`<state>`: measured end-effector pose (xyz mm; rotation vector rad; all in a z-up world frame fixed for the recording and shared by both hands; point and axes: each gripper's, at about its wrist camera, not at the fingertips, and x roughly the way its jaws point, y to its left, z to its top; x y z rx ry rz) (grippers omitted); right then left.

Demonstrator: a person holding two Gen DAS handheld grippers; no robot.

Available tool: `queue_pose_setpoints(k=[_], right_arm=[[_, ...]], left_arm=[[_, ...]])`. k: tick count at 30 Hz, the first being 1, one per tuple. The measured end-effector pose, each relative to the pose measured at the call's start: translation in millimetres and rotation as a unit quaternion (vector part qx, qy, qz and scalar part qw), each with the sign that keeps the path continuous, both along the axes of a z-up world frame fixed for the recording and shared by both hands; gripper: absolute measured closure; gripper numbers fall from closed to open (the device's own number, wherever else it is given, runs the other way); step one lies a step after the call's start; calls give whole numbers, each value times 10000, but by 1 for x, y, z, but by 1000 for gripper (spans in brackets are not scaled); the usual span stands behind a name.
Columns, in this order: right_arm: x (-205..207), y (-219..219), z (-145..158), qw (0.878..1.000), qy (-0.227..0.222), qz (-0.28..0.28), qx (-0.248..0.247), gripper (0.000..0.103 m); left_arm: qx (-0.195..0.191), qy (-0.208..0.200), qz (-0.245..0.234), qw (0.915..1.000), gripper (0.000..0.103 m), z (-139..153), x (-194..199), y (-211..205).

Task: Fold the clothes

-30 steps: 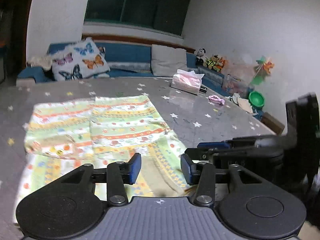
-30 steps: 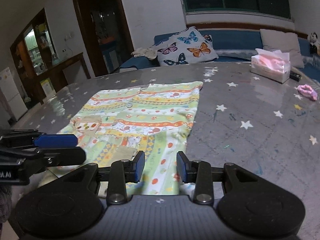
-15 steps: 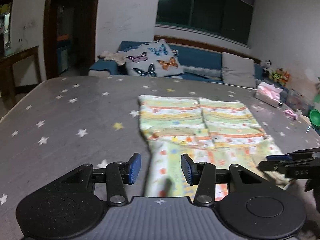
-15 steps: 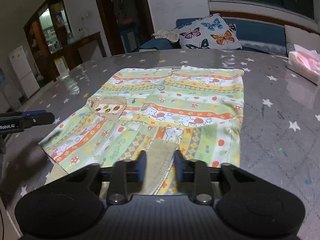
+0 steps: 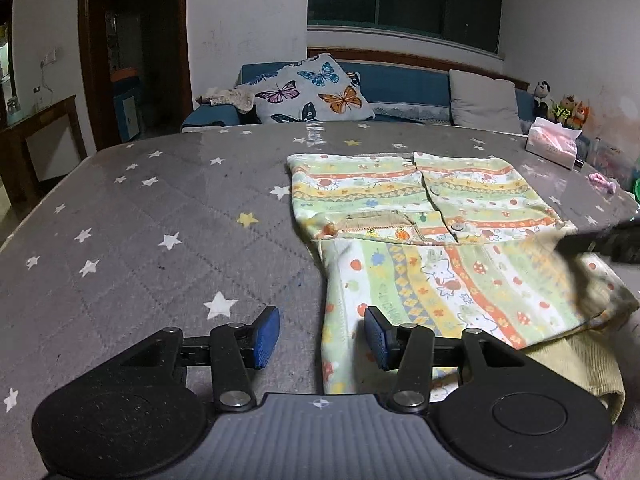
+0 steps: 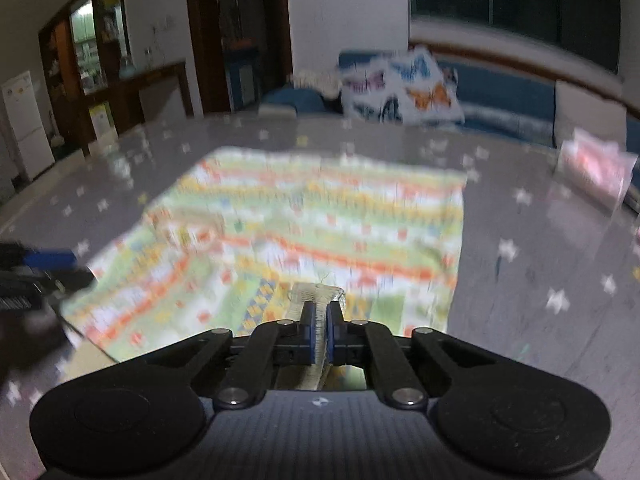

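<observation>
R gripper [image 6: 319, 326] is pinching the beige hem [image 6: 316, 294] of the shirt [image 6: 320, 216], jaws fully closed on thin cloth; L gripper [image 5: 319, 334] is hanging about half open over the shirt's near-left edge [image 5: 332, 340], holding nothing; shirt is lying flat on the table [image 5: 160, 208]. Risk: R's thin bite is prob. slipping if pulled; L is sitting half off the edge, so closing may miss the cloth and the fold goes skewed.
</observation>
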<state>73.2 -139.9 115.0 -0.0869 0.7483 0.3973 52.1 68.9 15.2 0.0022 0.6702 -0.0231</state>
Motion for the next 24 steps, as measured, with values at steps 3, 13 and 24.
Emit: queue_pose_setpoints(k=[3, 13, 24], right_arm=[[-2, -6, 1, 10000, -59, -41, 58, 96], [3, 10, 1, 9981, -179, 590, 55, 94], [-12, 3, 6, 9960, -58, 891, 20, 91]], left_arm=[[66, -123, -38, 9999, 53, 11, -1, 1], [176, -51, -864, 9961, 72, 6, 40, -41], [532, -41, -1297, 9901, 72, 2, 28, -56]])
